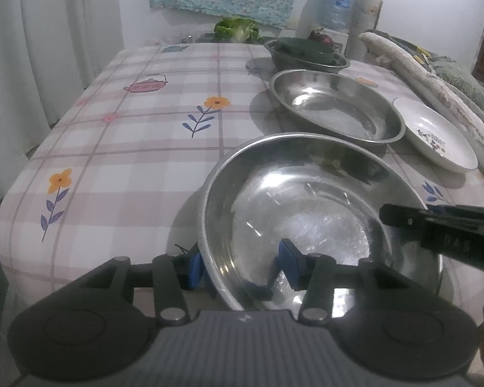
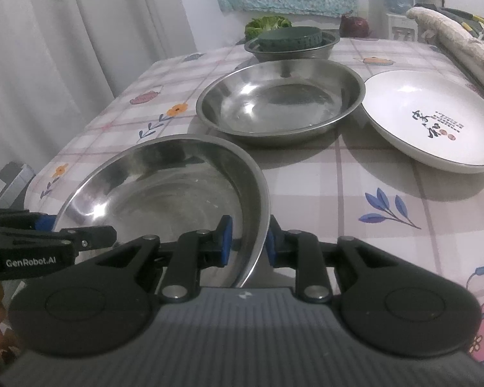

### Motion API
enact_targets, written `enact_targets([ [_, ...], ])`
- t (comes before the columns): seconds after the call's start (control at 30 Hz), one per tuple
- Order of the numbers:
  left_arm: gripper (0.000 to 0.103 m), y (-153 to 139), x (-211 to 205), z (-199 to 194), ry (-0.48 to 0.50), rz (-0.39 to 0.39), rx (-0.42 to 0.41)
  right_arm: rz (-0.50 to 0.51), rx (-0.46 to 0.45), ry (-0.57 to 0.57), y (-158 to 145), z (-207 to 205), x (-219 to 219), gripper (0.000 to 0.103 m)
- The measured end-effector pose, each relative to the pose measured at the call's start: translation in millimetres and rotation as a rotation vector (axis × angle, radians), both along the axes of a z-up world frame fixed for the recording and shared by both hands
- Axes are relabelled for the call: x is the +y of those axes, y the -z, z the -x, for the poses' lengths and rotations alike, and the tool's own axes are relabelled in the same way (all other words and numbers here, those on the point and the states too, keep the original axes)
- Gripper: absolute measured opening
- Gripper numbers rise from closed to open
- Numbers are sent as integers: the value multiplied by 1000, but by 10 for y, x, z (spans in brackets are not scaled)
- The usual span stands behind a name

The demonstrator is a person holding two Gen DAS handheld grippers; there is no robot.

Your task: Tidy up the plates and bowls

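Left gripper (image 1: 242, 269) straddles the steel bowl (image 1: 306, 213) rim (seemingly unclamped); right gripper (image 2: 250, 242) likewise.

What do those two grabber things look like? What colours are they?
Both look alike. The left gripper has black jointed links with silver pins, bright blue pads on its fingers, and a grey ribbed body with round black discs either side. The right gripper matches it. Seen from the side, the left one carries white lettering, "GenRobot.AI".

Your near steel bowl (image 2: 164, 190) sits upright; behind it a second steel bowl (image 2: 280, 103), beside that a white printed plate (image 2: 432, 119).
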State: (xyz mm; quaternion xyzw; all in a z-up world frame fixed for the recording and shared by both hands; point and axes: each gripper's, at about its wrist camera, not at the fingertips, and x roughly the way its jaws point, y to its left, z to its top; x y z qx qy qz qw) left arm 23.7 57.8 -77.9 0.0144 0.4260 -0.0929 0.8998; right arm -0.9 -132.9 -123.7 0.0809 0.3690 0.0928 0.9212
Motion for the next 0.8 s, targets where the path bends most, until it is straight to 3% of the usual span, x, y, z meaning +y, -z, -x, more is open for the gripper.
enact_targets([
  [0.8,49,-197,9,81,-6,6,-45,-19,-15,-1,-144,73,-14,22],
])
